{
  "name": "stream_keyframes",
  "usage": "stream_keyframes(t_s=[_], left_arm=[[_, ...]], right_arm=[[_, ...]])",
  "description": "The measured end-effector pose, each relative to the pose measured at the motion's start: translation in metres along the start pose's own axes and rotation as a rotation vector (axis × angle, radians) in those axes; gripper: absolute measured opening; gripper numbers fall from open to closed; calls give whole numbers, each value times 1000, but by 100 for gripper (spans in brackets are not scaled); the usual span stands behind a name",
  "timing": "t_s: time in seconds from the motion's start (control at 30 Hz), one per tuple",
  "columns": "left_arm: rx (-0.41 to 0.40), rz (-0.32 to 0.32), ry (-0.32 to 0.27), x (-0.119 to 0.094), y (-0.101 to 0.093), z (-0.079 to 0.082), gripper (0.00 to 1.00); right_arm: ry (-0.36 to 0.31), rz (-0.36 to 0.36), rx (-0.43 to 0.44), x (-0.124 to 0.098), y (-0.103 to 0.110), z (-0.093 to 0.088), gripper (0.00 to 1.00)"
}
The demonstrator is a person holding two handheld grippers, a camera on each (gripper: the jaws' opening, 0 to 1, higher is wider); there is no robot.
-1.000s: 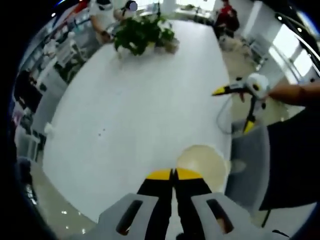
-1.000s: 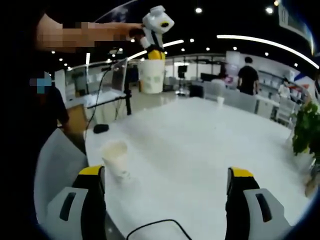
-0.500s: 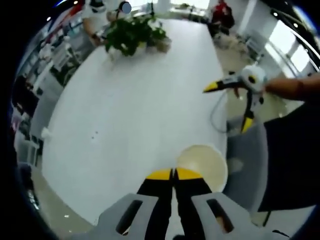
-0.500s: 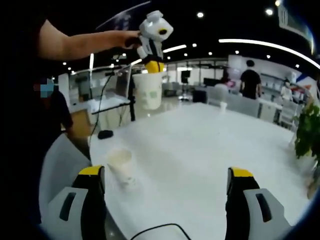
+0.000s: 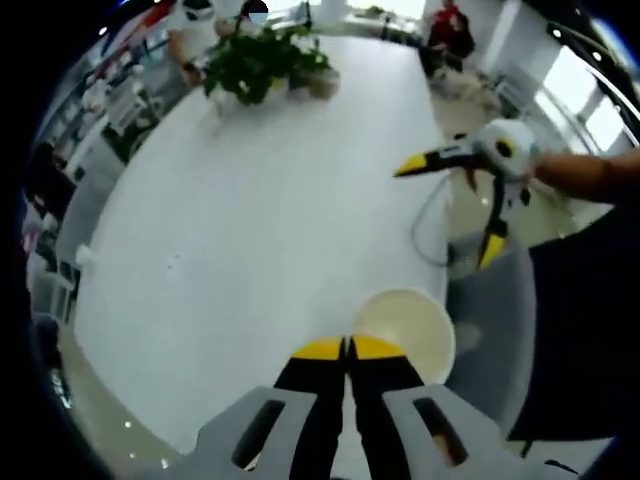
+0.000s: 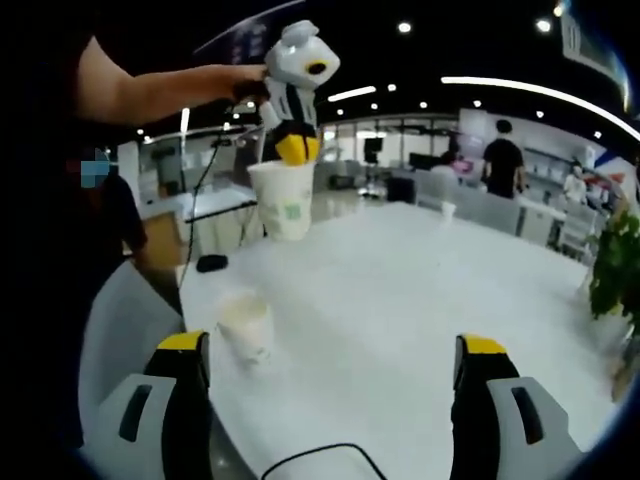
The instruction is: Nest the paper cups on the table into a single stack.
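In the right gripper view a white paper cup (image 6: pixel 245 325) stands upright on the white table (image 6: pixel 400 300), near its left edge. Above it and a little right hangs a second paper cup (image 6: pixel 283 200), with the left gripper (image 6: pixel 297 150) shut on its rim from above. In the left gripper view the left gripper (image 5: pixel 345 348) pinches the left rim of this held cup (image 5: pixel 403 333), seen from above with its mouth open. The right gripper (image 6: pixel 332 346) is open and empty, low over the table's near edge; it also appears as the right gripper (image 5: pixel 446 209) with jaws wide apart.
A potted plant (image 5: pixel 262 62) sits at the table's far end, the same plant (image 6: pixel 618 265) at the right. A black cable (image 5: pixel 430 225) loops over the table edge. A grey chair (image 6: pixel 120 320) stands beside the table. A small black object (image 6: pixel 211 263) lies near the cups. People stand beyond.
The left gripper has come down with its cup, closer to the cup standing on the table. The right gripper stays open in much the same place.
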State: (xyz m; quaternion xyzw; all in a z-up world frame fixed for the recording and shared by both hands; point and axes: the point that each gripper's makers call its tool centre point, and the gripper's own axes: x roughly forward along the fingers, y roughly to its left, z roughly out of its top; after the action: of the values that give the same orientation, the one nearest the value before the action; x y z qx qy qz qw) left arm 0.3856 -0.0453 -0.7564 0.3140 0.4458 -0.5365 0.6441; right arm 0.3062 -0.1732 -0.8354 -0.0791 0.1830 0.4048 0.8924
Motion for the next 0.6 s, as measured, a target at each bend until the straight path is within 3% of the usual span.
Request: stream_keyframes(t_s=[0.23, 0.6], left_arm=[[7, -16, -21, 7, -23, 1, 0], [-6, -5, -15, 12, -34, -8, 0]], right_arm=[[14, -1, -2, -1, 3, -6, 100], [24, 14, -11, -4, 13, -8, 100]])
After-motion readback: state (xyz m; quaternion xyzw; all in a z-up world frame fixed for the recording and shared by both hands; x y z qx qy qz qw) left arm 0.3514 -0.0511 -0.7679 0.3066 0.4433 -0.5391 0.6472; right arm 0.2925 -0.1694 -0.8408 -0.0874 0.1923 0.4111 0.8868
